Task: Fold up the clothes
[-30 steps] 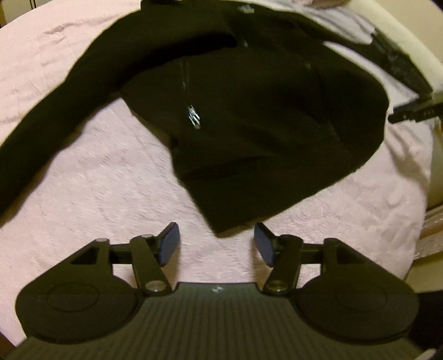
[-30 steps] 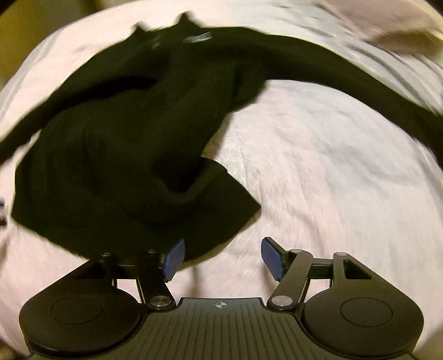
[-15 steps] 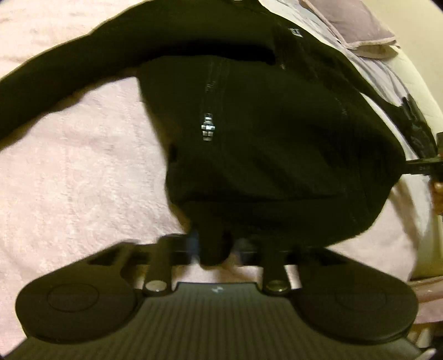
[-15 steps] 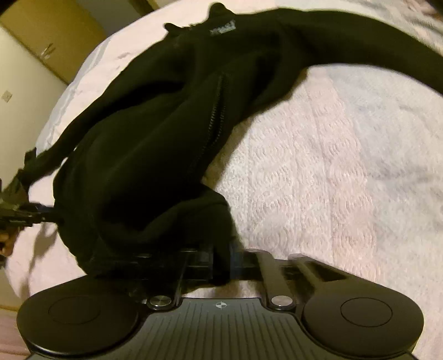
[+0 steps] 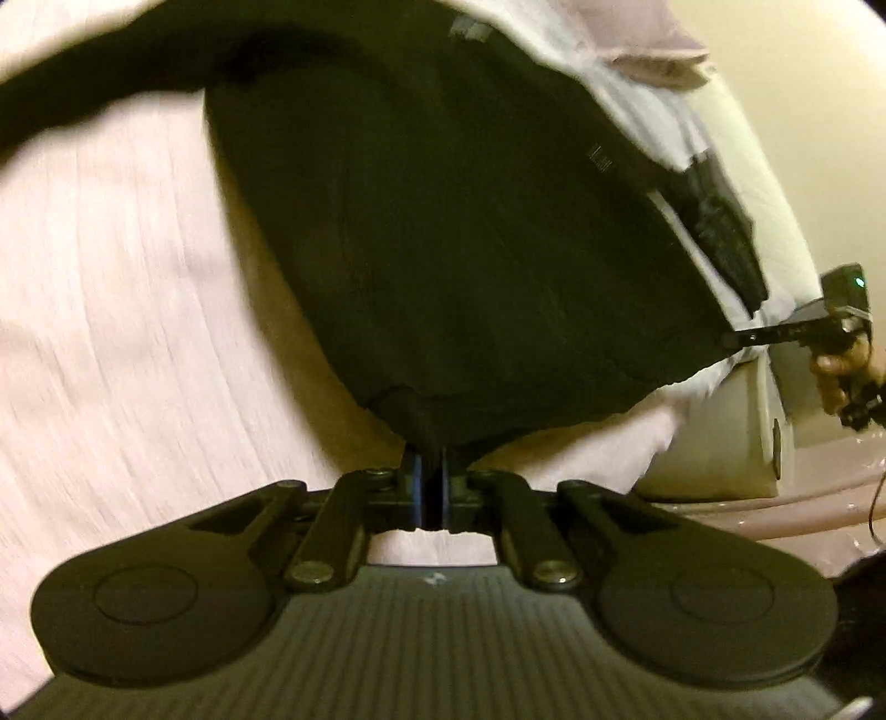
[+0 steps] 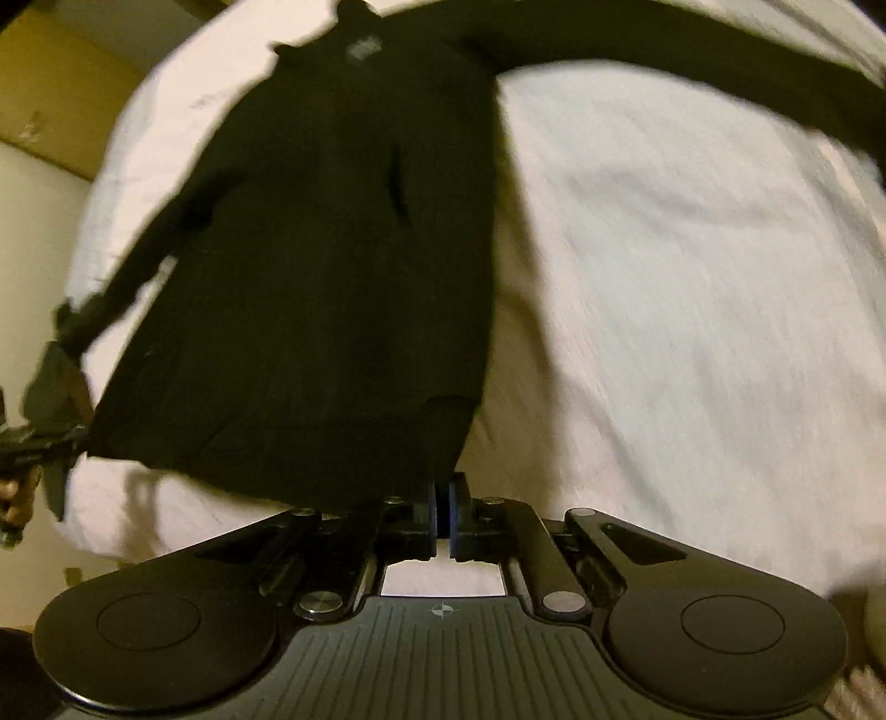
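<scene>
Item: black zip jacket (image 5: 470, 249), soft, limp and light by the look of it, lying spread on the pink bedspread (image 5: 122, 332) of a bed, hem edge lifted toward the cameras. Handling: it is judged to drape and sag between any two held points, with sleeves trailing; the thick hem corners are the soundest places to be taken, since the zipper line gives some stiffness between them. Left hand-held gripper (image 5: 431, 487): jaws just closed, pinched narrow on one hem corner. Right hand-held gripper (image 6: 442, 512): jaws just closed, pinched on the other hem corner. Left wrist view only: a pillow (image 5: 653, 44) beyond the jacket's collar, and the bed's side edge. Right wrist view only: one sleeve (image 6: 692, 61) stretched far from the jacket's body, and a wooden cupboard (image 6: 50, 94) past the bed.
</scene>
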### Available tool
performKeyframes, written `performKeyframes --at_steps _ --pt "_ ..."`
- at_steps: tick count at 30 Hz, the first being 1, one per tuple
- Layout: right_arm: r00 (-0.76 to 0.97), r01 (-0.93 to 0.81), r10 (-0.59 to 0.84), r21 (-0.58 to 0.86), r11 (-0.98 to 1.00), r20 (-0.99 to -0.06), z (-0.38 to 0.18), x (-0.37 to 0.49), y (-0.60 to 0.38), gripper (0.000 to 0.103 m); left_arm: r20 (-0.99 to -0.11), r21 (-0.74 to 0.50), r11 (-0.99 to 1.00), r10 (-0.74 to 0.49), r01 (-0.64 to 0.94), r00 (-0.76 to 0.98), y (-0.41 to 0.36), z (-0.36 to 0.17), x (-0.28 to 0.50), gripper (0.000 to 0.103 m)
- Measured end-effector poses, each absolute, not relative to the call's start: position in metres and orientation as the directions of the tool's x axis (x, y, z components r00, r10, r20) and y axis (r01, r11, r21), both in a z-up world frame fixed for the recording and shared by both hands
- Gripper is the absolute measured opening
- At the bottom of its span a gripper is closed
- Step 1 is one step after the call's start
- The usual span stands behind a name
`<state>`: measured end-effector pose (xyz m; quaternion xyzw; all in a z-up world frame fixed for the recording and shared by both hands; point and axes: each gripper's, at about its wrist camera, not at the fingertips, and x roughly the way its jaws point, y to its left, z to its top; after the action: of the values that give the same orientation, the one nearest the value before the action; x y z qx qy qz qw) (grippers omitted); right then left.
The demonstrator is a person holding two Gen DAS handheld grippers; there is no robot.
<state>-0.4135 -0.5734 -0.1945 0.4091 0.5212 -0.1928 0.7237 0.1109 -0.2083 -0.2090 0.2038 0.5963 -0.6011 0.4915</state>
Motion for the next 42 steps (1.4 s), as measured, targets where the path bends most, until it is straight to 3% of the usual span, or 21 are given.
performKeyframes --at_steps 5,7,9,10,12,17,19,20,21,22,28,34,38,42 --pt "0.377 0.725 0.114 0.369 0.582 -0.919 -0.218 -0.407 -0.563 0.002 -0.849 -0.514 0.257 -0.288 0.818 -0.443 -0.204 -0.235 0.103 0.010" --pt "0.366 0.726 0.105 0.354 0.590 -0.925 -0.219 -0.410 -0.561 0.017 -0.856 -0.500 0.253 -0.289 0.828 -0.429 -0.200 -0.228 0.105 0.016" --pt "0.366 0.727 0.081 0.339 0.597 -0.927 -0.220 -0.414 -0.562 0.065 -0.851 -0.507 0.275 -0.312 0.817 -0.423 -0.197 -0.224 0.113 0.025" --pt "0.381 0.726 0.066 0.343 0.597 -0.922 -0.219 -0.417 -0.563 0.071 -0.848 -0.511 0.298 -0.327 0.806 -0.417 -0.195 -0.223 0.117 0.032" --pt "0.420 0.725 0.044 0.364 0.584 -0.906 -0.217 -0.422 -0.566 0.073 -0.848 -0.512 0.347 -0.347 0.786 -0.400 -0.197 -0.225 0.122 0.037" --pt "0.471 0.747 0.038 0.421 0.515 -0.882 -0.246 -0.416 -0.577 0.072 -0.840 -0.535 0.418 -0.354 0.734 -0.410 -0.215 -0.250 0.123 0.033" --pt "0.475 0.746 0.071 0.444 0.497 -0.877 -0.262 -0.412 -0.583 0.072 -0.862 -0.504 0.435 -0.312 0.747 -0.400 -0.225 -0.260 0.119 0.012" --pt "0.478 0.744 0.099 0.462 0.483 -0.873 -0.270 -0.410 -0.587 0.063 -0.869 -0.491 0.423 -0.297 0.762 -0.395 -0.228 -0.261 0.114 0.009" --pt "0.479 0.740 0.128 0.478 0.473 -0.868 -0.274 -0.409 -0.591 0.023 -0.870 -0.488 0.403 -0.297 0.774 -0.394 -0.229 -0.258 0.112 0.005" --pt "0.479 0.735 0.158 0.493 0.465 -0.864 -0.274 -0.410 -0.596 0.002 -0.864 -0.496 0.383 -0.303 0.779 -0.401 -0.228 -0.252 0.111 0.003" --pt "0.513 0.661 0.291 0.588 0.467 -0.808 -0.221 -0.431 -0.624 0.002 -0.807 -0.575 0.322 -0.373 0.752 -0.457 -0.213 -0.197 0.124 0.002" --pt "0.428 0.686 0.340 0.546 0.481 -0.837 -0.228 -0.425 -0.626 0.002 -0.830 -0.556 0.385 -0.304 0.737 -0.467 -0.217 -0.221 0.111 0.002" --pt "0.581 0.623 0.359 0.683 0.382 -0.731 -0.192 -0.436 -0.637 0.002 -0.760 -0.629 0.329 -0.448 0.704 -0.470 -0.210 -0.173 0.129 0.002" --pt "0.525 0.669 0.349 0.630 0.394 -0.776 -0.202 -0.446 -0.644 0.002 -0.800 -0.596 0.361 -0.344 0.717 -0.492 -0.205 -0.207 0.122 0.002"
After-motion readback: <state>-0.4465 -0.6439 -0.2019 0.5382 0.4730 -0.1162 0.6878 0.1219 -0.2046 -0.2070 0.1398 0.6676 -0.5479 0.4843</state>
